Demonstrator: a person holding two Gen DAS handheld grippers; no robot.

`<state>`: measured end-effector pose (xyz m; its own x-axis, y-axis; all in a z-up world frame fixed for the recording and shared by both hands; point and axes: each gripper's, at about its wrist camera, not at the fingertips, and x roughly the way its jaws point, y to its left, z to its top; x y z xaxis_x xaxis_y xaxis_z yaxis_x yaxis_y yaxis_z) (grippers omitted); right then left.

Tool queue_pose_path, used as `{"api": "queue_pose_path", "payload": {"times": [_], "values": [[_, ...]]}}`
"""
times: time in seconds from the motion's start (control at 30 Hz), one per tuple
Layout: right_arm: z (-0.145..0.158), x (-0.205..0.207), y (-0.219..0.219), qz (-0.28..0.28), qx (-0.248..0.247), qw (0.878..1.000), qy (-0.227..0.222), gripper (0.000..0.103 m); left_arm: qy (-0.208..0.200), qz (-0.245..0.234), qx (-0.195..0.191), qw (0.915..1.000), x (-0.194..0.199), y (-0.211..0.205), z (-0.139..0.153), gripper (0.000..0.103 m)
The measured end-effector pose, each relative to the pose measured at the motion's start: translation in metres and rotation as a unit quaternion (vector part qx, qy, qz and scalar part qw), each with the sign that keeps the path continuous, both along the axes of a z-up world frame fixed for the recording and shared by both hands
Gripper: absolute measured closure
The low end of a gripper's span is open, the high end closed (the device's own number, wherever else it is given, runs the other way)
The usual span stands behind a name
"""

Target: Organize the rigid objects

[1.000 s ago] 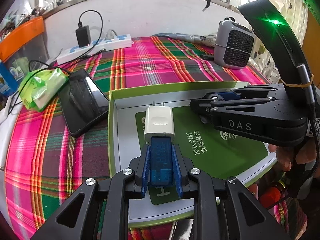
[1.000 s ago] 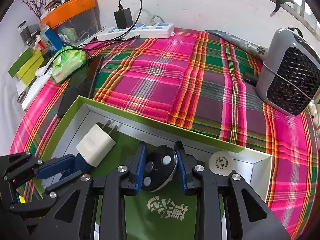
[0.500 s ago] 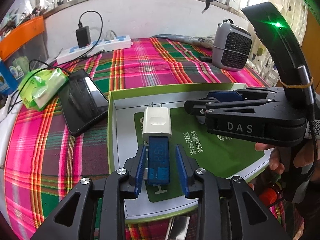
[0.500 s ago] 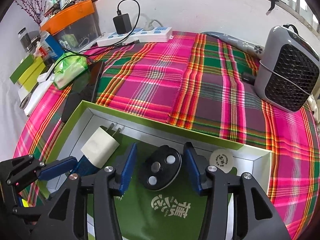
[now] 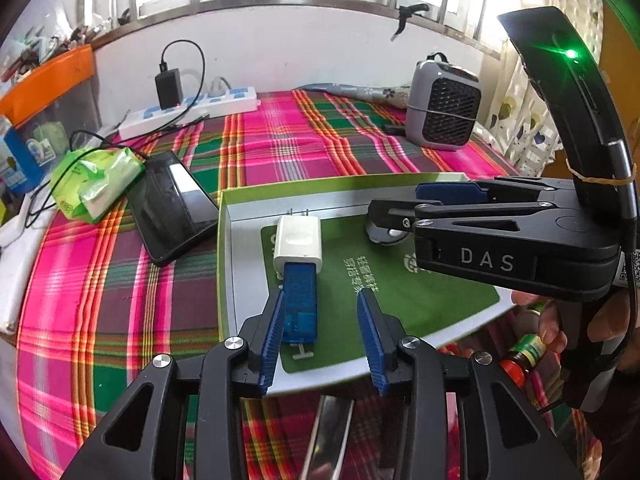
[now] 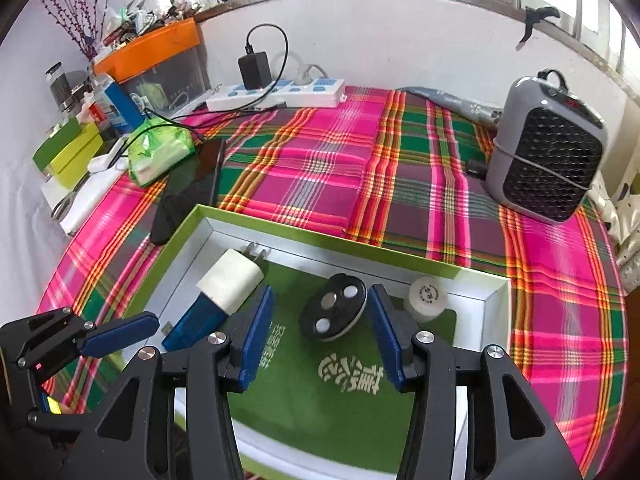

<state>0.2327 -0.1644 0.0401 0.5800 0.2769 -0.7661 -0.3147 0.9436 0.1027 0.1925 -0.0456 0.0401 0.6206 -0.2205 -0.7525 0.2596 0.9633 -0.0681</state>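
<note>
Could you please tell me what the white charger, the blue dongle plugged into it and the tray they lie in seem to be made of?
White charger: probably smooth, slightly glossy plastic, with metal prongs.
Blue dongle: apparently translucent plastic; shapes inside show through.
Tray: likely cardboard, with thin folded walls, a green rim and a matte printed green liner.

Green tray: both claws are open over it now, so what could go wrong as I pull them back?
1. The left claw has one pad against the blue USB meter; withdrawing at an angle could drag it and the white charger.
2. The black round disc looks tilted, so the right claw may nudge it into the small white cylinder.
3. The tray's near edge seems to overhang the table; pressing down might tip it.
</note>
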Motion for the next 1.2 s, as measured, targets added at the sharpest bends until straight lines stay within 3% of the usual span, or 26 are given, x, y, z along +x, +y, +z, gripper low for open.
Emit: {"api": "queue_pose_path", "payload": {"times": [0.57, 0.87, 1.0, 1.2], "values": [[0.022, -0.076, -0.016, -0.041, 0.023, 0.997, -0.055, 0.053, -0.024, 0.028, -0.023, 0.9991, -0.048, 0.030, 0.015, 0.067], [0.008, -0.118, -0.034, -0.114, 0.029, 0.991, -0.057, 0.053, -0.025, 0.032, -0.042, 0.9983, -0.068, 0.047, 0.008, 0.067], [0.003, -0.135, -0.032, -0.146, -0.011, 0.986, -0.073, 0.053, -0.030, 0.032, -0.049, 0.9978, -0.073, 0.054, 0.009, 0.067], [-0.009, -0.150, -0.046, -0.210, 0.006, 0.977, -0.047, 0.053, -0.022, 0.031, -0.056, 0.9977, -0.078, 0.067, 0.003, 0.067]]}}
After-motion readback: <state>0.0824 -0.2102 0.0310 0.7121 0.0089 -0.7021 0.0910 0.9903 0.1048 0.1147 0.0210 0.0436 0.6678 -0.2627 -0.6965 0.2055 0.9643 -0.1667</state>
